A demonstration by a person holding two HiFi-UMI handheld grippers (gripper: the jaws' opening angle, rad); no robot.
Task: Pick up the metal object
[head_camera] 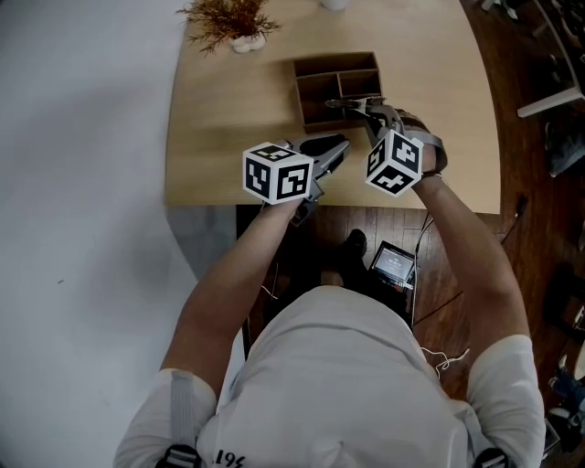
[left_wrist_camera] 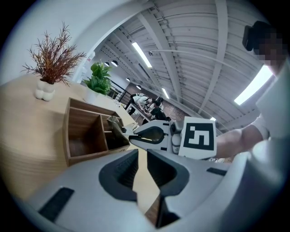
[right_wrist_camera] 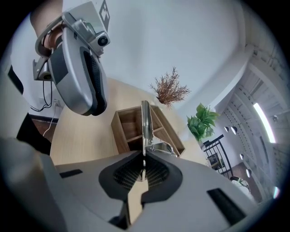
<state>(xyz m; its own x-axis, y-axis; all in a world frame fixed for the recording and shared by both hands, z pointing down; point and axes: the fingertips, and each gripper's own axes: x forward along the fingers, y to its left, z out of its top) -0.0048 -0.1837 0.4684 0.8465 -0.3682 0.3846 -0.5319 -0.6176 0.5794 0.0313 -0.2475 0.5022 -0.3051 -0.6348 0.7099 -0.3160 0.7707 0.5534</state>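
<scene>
The metal object [right_wrist_camera: 145,121] is a thin shiny strip with a bent piece at its base, and it stands up from between my right gripper's [right_wrist_camera: 143,170] pads. That gripper is shut on it. In the head view the right gripper [head_camera: 370,111] holds the metal object [head_camera: 350,104] over the near right part of a wooden compartment box [head_camera: 315,66]. My left gripper [head_camera: 336,151] hovers over the table just left of it, jaws a little apart with nothing between them [left_wrist_camera: 141,170]. The left gripper view shows the metal object [left_wrist_camera: 115,127] above the box [left_wrist_camera: 68,131].
A dried reddish plant in a white pot [head_camera: 228,20] stands at the table's back left. A green plant [left_wrist_camera: 99,80] stands beyond the box. The table's near edge [head_camera: 274,203] lies just below both grippers. A small screen device [head_camera: 395,263] sits on the floor under it.
</scene>
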